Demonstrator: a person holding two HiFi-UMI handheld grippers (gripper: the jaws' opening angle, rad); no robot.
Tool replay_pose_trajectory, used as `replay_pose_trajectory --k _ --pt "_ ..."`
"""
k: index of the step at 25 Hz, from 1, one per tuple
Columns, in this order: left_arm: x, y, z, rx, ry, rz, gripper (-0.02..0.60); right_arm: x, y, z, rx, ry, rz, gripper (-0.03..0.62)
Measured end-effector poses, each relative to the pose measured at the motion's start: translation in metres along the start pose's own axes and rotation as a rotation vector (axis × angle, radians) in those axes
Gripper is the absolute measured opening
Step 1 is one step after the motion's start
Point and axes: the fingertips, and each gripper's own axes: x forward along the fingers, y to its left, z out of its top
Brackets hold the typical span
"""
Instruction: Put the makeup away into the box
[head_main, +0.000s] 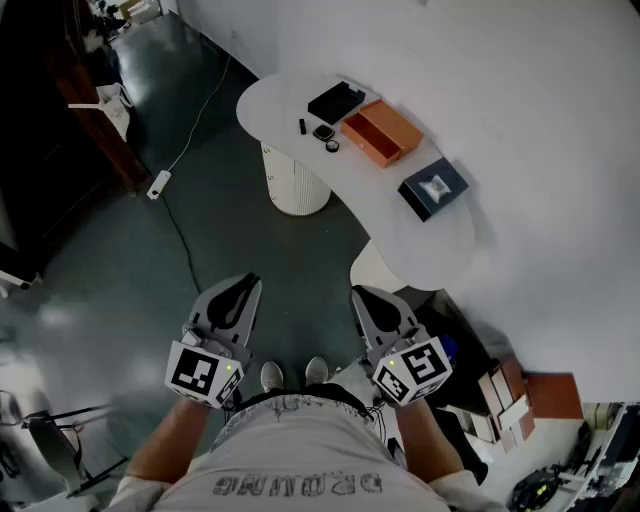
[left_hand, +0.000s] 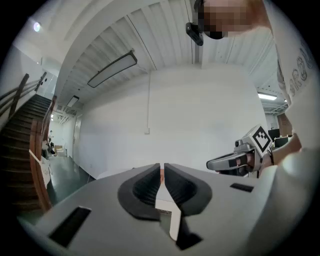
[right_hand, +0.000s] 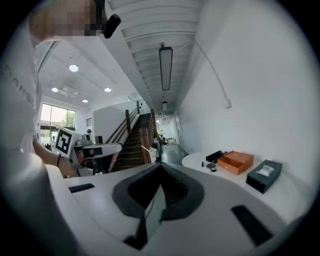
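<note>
The makeup lies far ahead on a white curved table (head_main: 400, 235): a thin black stick (head_main: 302, 126), a small dark compact (head_main: 323, 132) and a little round piece (head_main: 332, 146). Beside them stands an open orange box (head_main: 382, 132) (right_hand: 237, 161), with a black tray (head_main: 336, 102) (right_hand: 215, 156) at its far side. My left gripper (head_main: 251, 283) (left_hand: 162, 168) and right gripper (head_main: 358, 294) (right_hand: 160, 168) hang side by side over the floor, well short of the table. Both are shut and hold nothing. Each shows in the other's view, the right gripper (left_hand: 240, 159) and the left gripper (right_hand: 95, 150).
A dark blue box (head_main: 434, 188) (right_hand: 264, 175) sits on the table's near end. The table stands on a ribbed white pedestal (head_main: 295, 182). A cable and power strip (head_main: 158, 184) lie on the dark floor at the left. Stacked boxes (head_main: 510, 395) stand at the lower right, a staircase (right_hand: 132, 140) beyond.
</note>
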Motion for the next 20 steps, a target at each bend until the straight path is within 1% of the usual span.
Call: replay_pose_trajectory --k 11,20 --pt "0.005 -0.009 -0.002 -0.001 -0.002 0.003 0.041 -0.007 -0.008 -0.001 -0.002 -0.005 -0.020 0.008" --pt "0.011 -0.011 -0.006 -0.001 0.010 0.009 0.041 -0.006 -0.017 -0.001 0.004 -0.011 -0.017 0.008"
